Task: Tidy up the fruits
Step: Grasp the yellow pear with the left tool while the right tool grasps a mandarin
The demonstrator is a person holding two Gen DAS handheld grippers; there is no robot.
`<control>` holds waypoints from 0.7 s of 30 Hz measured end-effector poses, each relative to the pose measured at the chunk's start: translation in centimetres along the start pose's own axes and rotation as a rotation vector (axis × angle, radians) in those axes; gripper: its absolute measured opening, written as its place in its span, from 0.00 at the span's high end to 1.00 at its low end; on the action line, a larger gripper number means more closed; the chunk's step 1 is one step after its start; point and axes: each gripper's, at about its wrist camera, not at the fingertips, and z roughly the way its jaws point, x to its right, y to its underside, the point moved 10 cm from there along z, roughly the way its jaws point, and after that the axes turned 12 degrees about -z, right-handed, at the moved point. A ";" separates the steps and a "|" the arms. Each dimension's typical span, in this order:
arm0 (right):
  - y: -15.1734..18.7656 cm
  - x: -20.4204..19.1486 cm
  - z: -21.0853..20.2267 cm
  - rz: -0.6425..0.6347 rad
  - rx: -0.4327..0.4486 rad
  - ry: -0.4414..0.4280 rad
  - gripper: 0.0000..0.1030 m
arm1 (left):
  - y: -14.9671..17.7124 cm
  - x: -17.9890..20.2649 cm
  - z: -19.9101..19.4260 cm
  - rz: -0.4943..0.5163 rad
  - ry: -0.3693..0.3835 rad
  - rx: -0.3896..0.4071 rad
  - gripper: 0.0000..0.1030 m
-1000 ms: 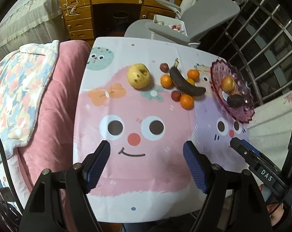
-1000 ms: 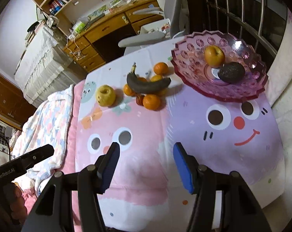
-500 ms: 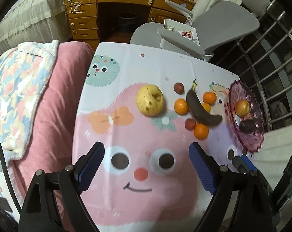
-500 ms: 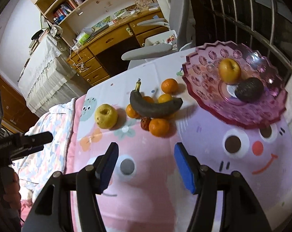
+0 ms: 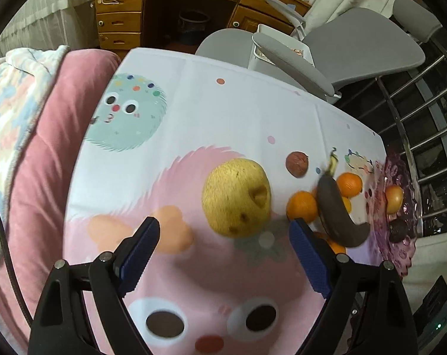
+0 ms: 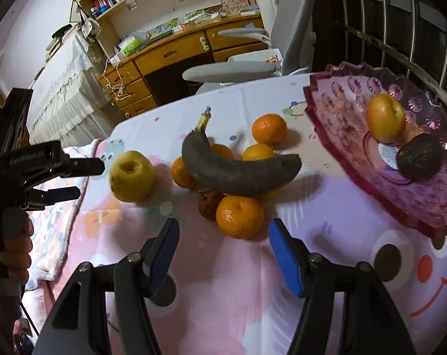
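The left gripper (image 5: 223,254) hangs over the cartoon-printed pink and white tablecloth (image 5: 193,112) with its blue-padded jaws spread wide and nothing between them; the large yellow pear-like fruit (image 5: 236,196) lies on the cloth just beyond the jaw tips. The right gripper (image 6: 223,250) stands with its jaws parted and empty, and the nearest orange mandarin (image 6: 239,216) lies just past its tips. Directly behind that mandarin the blackened overripe banana (image 6: 238,171) rests across further mandarins, with a small brown wrinkled fruit (image 6: 208,204) touching its near left side. To the right, the pink scalloped glass fruit dish (image 6: 356,136) holds a yellow-red apple (image 6: 384,118) and a dark round fruit (image 6: 420,156). Farther back stand a grey office chair (image 5: 356,47) and a wooden desk with drawers (image 6: 164,59).
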 end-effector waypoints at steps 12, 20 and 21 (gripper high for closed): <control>0.4 0.7 3.6 -0.028 0.002 0.055 0.38 | -0.9 -0.7 4.3 -0.065 0.041 0.029 0.18; 0.7 1.1 4.2 -0.027 0.007 0.060 0.39 | -1.0 0.3 5.1 -0.060 0.111 0.029 0.29; 0.7 1.0 4.3 -0.030 0.010 0.058 0.39 | -1.0 0.5 5.2 -0.058 0.119 0.029 0.31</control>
